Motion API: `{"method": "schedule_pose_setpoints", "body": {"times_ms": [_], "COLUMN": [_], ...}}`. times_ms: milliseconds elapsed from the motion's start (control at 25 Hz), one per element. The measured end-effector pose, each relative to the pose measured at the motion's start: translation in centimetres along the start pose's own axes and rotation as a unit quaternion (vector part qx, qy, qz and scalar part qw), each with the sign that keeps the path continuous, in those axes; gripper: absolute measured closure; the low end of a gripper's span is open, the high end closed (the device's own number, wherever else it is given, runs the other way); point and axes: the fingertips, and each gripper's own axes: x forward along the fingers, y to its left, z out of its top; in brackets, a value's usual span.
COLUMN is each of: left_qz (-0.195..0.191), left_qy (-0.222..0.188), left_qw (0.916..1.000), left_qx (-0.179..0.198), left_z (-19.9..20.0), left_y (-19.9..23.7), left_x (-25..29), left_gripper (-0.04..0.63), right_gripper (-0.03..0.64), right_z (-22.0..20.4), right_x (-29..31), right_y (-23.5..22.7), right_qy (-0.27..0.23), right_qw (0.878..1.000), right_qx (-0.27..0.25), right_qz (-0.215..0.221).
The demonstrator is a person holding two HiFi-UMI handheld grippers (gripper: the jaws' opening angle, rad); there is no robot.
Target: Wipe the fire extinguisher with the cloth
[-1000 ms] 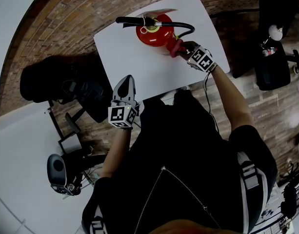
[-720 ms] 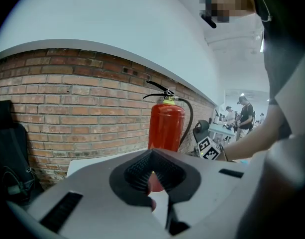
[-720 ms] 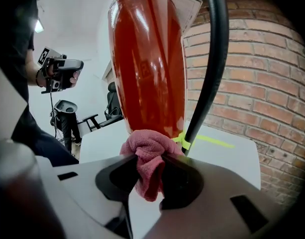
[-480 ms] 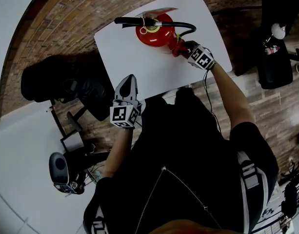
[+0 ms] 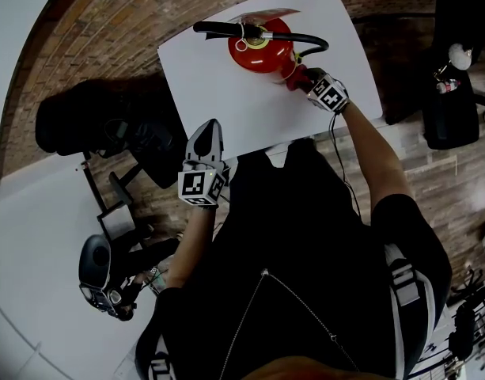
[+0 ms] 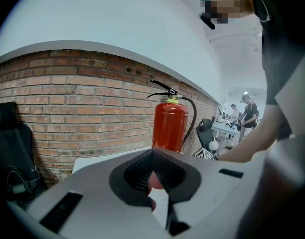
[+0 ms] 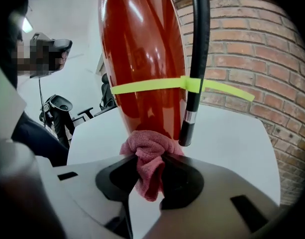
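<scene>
A red fire extinguisher with a black handle and hose stands upright on the white table. My right gripper is shut on a pink cloth, which is pressed against the extinguisher's right side. In the right gripper view the cloth bunches between the right gripper and the lower red body, beside the black hose. My left gripper hovers shut and empty at the table's near edge. From the left gripper the extinguisher stands well ahead.
A yellow strap binds the hose to the cylinder. A brick wall rises behind the table. Black chairs and gear sit on the floor to the left, another black chair to the right.
The right gripper stays with the cloth against the extinguisher's side, edging slightly along it. The left gripper has hardly moved. The head view has shifted a little.
</scene>
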Motion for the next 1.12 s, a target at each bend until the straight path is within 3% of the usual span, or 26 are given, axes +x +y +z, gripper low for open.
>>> {"method": "schedule_pose_setpoints", "body": {"times_ms": [440,760,1120], "left_qz": [0.010,-0.022,-0.073], "left_qy": [0.003,-0.001,-0.016], "left_qw": [0.9999,0.9998,0.9971], "left_qx": [-0.003,0.002,0.009], "left_z": [-0.7,0.1,1.4], "left_y": [0.6,0.2,-0.3], "left_x": [-1.6,-1.5,-0.2], "left_gripper": [0.578,0.578,0.578], "right_gripper": [0.500,0.500,0.500], "right_z": [-2.1,-2.6,4.3], "right_x": [2.1,-1.4,-8.9], "right_y": [-0.2,1.5,5.0], "right_qy": [0.020,0.006,-0.072], "right_qw": [0.999,0.993,0.986], "right_qx": [0.040,0.097,0.097], "right_qz": [-0.021,-0.070,-0.112]}}
